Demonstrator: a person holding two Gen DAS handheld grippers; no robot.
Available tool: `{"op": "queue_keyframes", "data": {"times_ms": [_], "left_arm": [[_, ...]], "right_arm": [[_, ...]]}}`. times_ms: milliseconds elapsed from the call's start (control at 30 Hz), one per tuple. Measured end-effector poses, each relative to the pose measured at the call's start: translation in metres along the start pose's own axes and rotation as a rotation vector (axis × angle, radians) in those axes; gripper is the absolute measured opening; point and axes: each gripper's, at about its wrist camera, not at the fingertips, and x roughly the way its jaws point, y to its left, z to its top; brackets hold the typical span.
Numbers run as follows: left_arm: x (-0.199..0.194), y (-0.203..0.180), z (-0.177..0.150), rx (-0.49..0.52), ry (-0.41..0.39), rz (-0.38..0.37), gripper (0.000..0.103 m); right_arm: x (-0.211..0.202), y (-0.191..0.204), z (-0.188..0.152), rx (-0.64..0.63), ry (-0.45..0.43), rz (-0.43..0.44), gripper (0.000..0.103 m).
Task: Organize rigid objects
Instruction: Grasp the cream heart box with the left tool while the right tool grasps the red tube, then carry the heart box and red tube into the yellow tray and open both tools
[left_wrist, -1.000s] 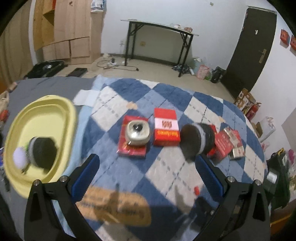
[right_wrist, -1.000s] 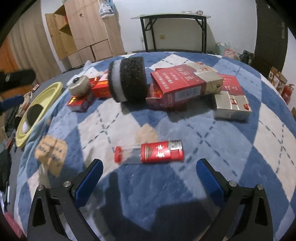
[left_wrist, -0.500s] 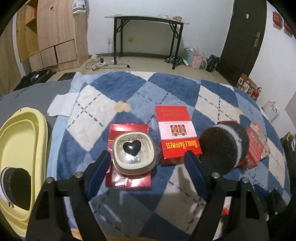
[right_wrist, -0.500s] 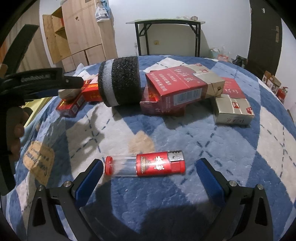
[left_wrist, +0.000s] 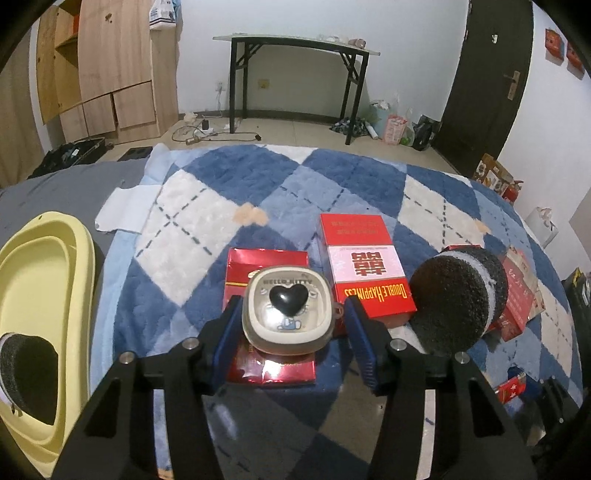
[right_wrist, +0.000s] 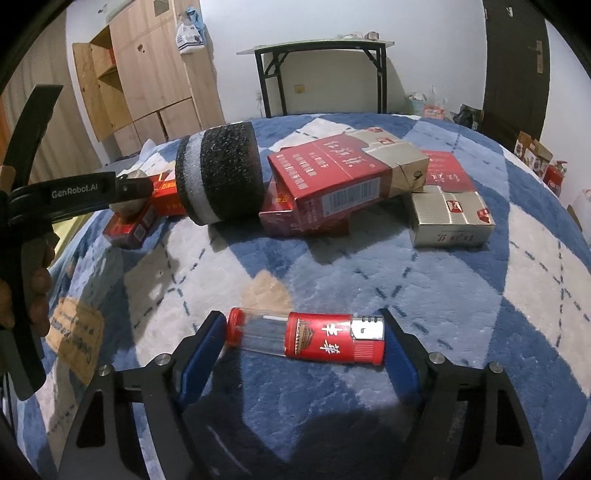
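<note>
Left wrist view: the left gripper (left_wrist: 291, 325) sits at lower centre, its blue pads flanking the cream Hello Kitty case (left_wrist: 287, 314), which rests on a shiny red packet (left_wrist: 267, 266). The left pad touches the case's side; the right pad stands just beside it, a sliver of gap showing, so the jaws have just been closing around the case and are not yet clamped. To the right lie the red Double Happiness box (left_wrist: 364, 266) and the black foam roller (left_wrist: 458, 299); the yellow tray (left_wrist: 40, 295) fills the left edge. A second ago this gripper hung wide open, further back, with the case well ahead of it. Right wrist view: the right gripper (right_wrist: 303, 338) brackets the red lighter (right_wrist: 306, 336) lying crosswise on the blue checked blanket (right_wrist: 369, 273). Both pads meet its ends or nearly so; whether they press I cannot tell. These jaws have just been closing too; earlier they stood wide, well clear of the lighter.
</note>
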Motion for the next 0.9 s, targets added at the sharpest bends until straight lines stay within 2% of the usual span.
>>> {"op": "queue_keyframes", "data": {"times_ms": [200,367,600,733,900], "left_arm": [[-0.015,-0.002,-0.002,-0.011,-0.032,-0.019,0.056],[-0.034,-0.005,0.002,-0.001,-0.056,-0.014,0.056],[-0.078,0.007,0.018,-0.017,-0.078,0.012,0.056],[-0.114,0.028,0.029,-0.010,-0.089,0.044,0.056],[-0.153,0.087,0.034,-0.070,-0.129,0.106,0.056]], "right_arm": [[-0.005,-0.003,0.002,0.009,-0.012,0.018,0.080],[-0.019,-0.003,0.005,-0.011,-0.055,0.011,0.080],[-0.047,-0.003,0.012,-0.031,-0.127,0.025,0.080],[-0.071,0.008,0.020,-0.051,-0.166,0.107,0.080],[-0.097,0.038,0.030,-0.120,-0.189,0.198,0.080]]}}
